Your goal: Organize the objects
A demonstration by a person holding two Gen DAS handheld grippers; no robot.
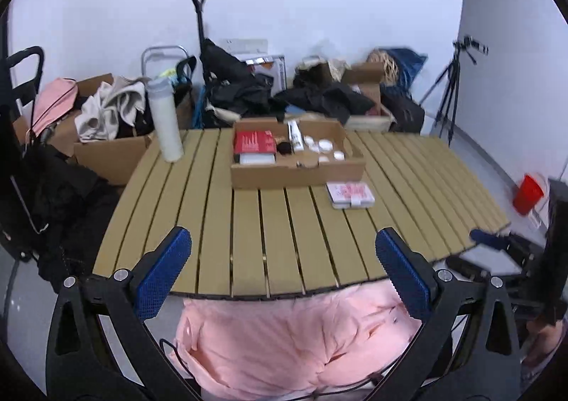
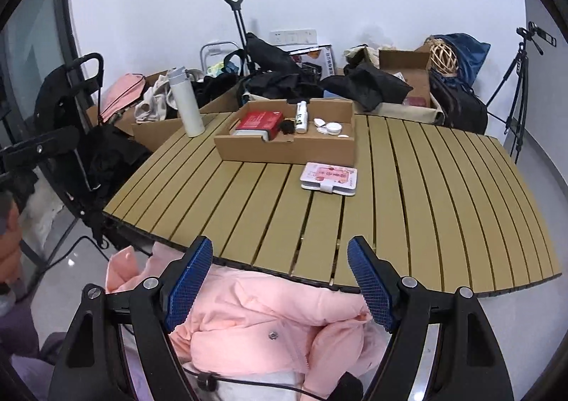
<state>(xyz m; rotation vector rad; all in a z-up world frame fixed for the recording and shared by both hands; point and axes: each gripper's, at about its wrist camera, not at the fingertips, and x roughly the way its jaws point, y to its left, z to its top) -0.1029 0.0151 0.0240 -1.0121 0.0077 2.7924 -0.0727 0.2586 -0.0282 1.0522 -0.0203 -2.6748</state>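
Left wrist: your left gripper has its jaws wide apart, holding nothing, hovering over the near edge of the tan slatted table. The flat white case with the pink-red printed lid lies at 1 o'clock, well apart, just in front of the shallow brown cardboard tray.

Right wrist: your right gripper is also spread and empty. Case sits at 12–1 o'clock, well ahead. Probably the next pick: come in low, straddle its short sides, close squarely, then lift into the tray.
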